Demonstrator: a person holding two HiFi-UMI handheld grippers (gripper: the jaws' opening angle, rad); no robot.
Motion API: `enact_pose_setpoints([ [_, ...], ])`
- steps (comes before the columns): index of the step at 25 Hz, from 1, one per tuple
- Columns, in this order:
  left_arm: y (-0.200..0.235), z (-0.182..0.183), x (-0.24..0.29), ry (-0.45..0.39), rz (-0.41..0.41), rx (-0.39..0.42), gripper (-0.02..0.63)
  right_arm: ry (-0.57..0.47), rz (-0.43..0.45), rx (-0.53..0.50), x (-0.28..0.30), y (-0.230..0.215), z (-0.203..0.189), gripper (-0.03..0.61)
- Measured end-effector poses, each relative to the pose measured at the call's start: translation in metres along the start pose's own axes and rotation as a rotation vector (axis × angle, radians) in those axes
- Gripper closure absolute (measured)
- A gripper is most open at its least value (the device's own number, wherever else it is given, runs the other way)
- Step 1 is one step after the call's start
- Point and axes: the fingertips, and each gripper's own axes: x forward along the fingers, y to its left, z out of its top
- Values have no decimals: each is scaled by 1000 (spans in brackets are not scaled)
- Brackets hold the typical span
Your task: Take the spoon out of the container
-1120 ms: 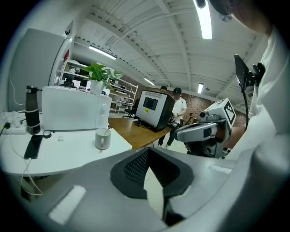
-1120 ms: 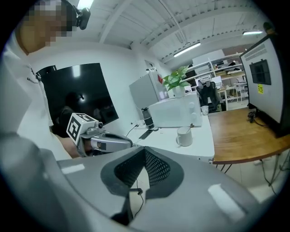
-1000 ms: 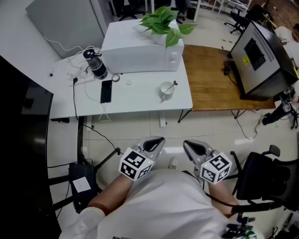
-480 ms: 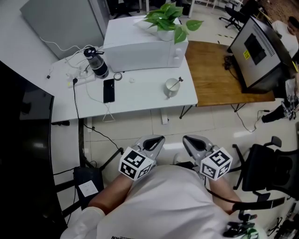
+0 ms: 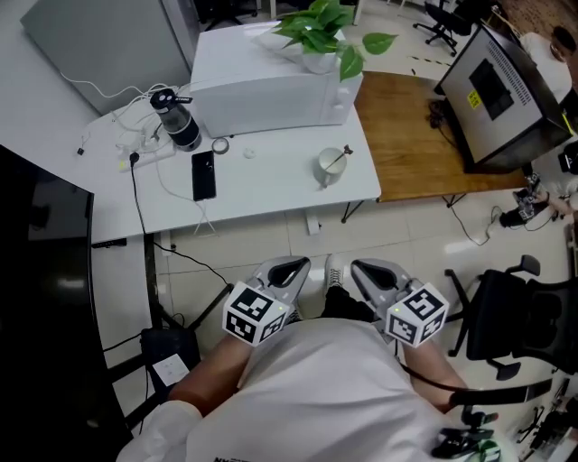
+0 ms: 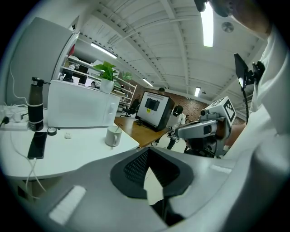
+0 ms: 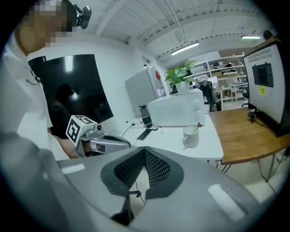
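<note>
A white mug stands on the white table, near its right end. A spoon leans in the mug with its handle sticking out to the right. Both grippers are held close to the person's body, well short of the table. My left gripper and right gripper are each shut with nothing between the jaws. The left gripper view has the mug far ahead past my left gripper. In the right gripper view the mug is also distant beyond my right gripper.
A white microwave with a potted plant on top stands at the table's back. A dark bottle, a phone and cables lie at its left. A wooden desk adjoins on the right; an office chair stands nearby.
The head view has shifted slightly, so the table sits a little higher and further left. Both grippers stay shut near the body. The mug and spoon have not moved.
</note>
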Motion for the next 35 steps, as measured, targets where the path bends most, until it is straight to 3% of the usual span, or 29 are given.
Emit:
enact_pose_setpoints([
  [9,30,23,29,-10,59,-18,609,4,66,-4,30,-38,25,572],
  [23,85,98,127,-39,225,-38,609,9,188,-39,58,-171,95,572],
  [30,90,112,162,-40,293,-22,609,17,242,-49,62,-214,104,572],
  [35,93,113,174,-19,286,-31,609,26,244,-29,66,-227,104,572],
])
